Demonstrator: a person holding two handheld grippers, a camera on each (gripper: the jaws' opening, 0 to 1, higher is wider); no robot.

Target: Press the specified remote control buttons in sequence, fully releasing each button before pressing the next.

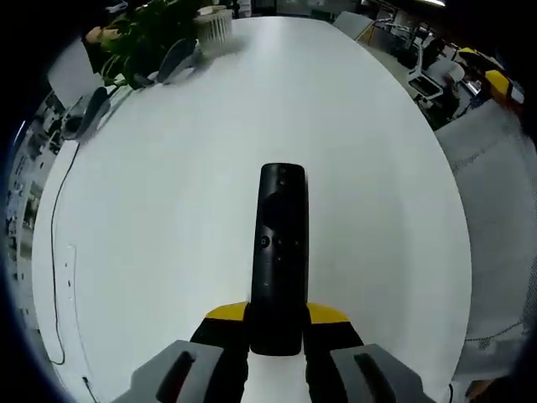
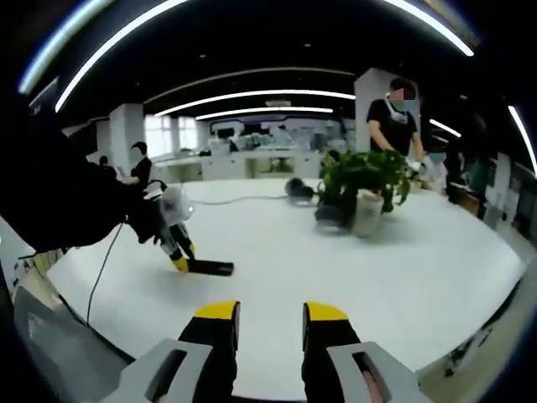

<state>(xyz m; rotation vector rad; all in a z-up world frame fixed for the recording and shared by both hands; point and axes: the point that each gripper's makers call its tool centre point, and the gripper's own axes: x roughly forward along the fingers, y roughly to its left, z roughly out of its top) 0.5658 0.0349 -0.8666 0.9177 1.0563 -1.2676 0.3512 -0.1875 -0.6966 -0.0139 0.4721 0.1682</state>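
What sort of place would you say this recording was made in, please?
Most likely an open-plan office: a large white table with a potted plant, rows of desks behind, and long ceiling light strips overhead.

- Big white oval table (image 1: pixel 168 218), glossy, taking up most of the room.
- Potted plant (image 2: pixel 362 180) in a white ribbed pot on the table's far part.
- Thin black cable (image 1: pixel 55 252) trailing along the table edge.
- Long curved ceiling light strips (image 2: pixel 252 94) above the table, dark ceiling.
- Desks and white pillars (image 2: pixel 126 126) beyond the table, bright windows behind.
- Person in a black shirt (image 2: pixel 393 126) standing behind the plant.
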